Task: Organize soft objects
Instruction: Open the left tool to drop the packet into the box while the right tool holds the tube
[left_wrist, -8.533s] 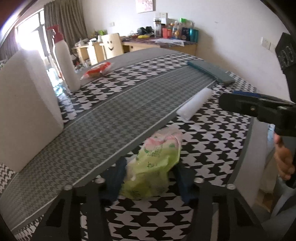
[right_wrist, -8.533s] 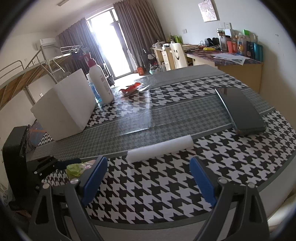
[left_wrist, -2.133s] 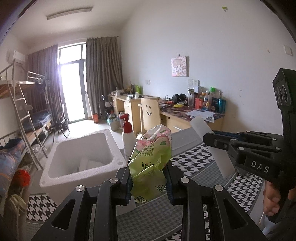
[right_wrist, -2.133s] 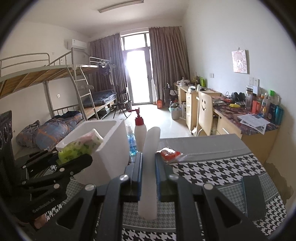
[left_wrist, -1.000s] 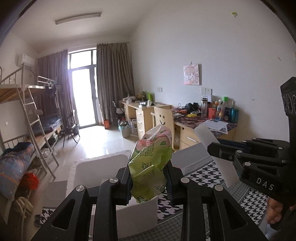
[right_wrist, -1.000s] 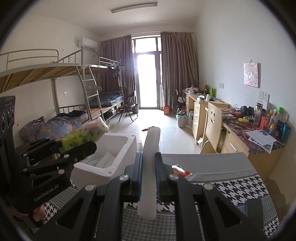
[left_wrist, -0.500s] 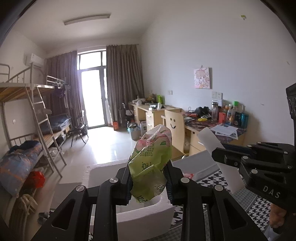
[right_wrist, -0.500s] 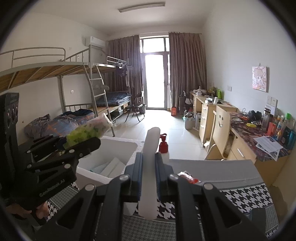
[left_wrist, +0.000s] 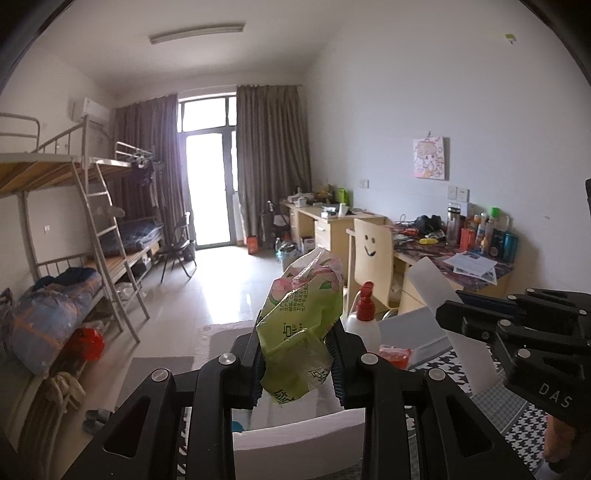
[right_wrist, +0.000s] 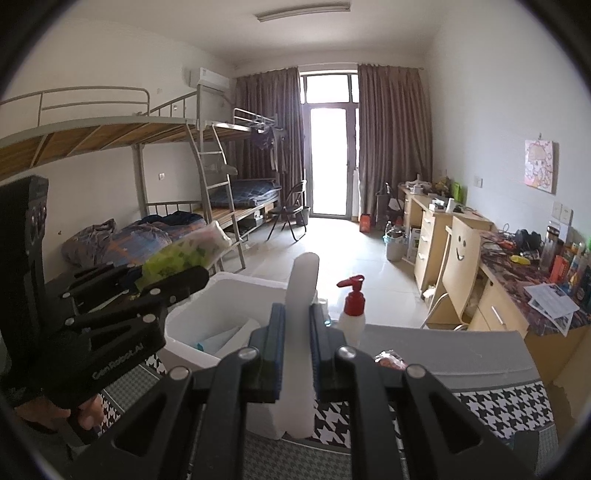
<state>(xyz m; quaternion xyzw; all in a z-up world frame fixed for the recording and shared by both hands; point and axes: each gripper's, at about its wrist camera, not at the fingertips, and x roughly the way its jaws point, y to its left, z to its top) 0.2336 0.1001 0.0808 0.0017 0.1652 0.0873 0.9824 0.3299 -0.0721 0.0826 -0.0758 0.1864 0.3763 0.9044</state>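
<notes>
Houndstooth-covered surface (right_wrist: 491, 406), white foam box (right_wrist: 221, 299) at its left edge. Above the box: left claw (left_wrist: 297, 354) pinching green soft packet (left_wrist: 301, 325). Beside it, right claw (right_wrist: 295, 354) clamped on white foam roll (right_wrist: 301, 332), upright. Behind: red-capped pump bottle (right_wrist: 352, 310).

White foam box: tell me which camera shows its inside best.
Right wrist view: the white foam box shows its open interior and contents. The left wrist view shows only its near wall, behind the left gripper and green bag.
</notes>
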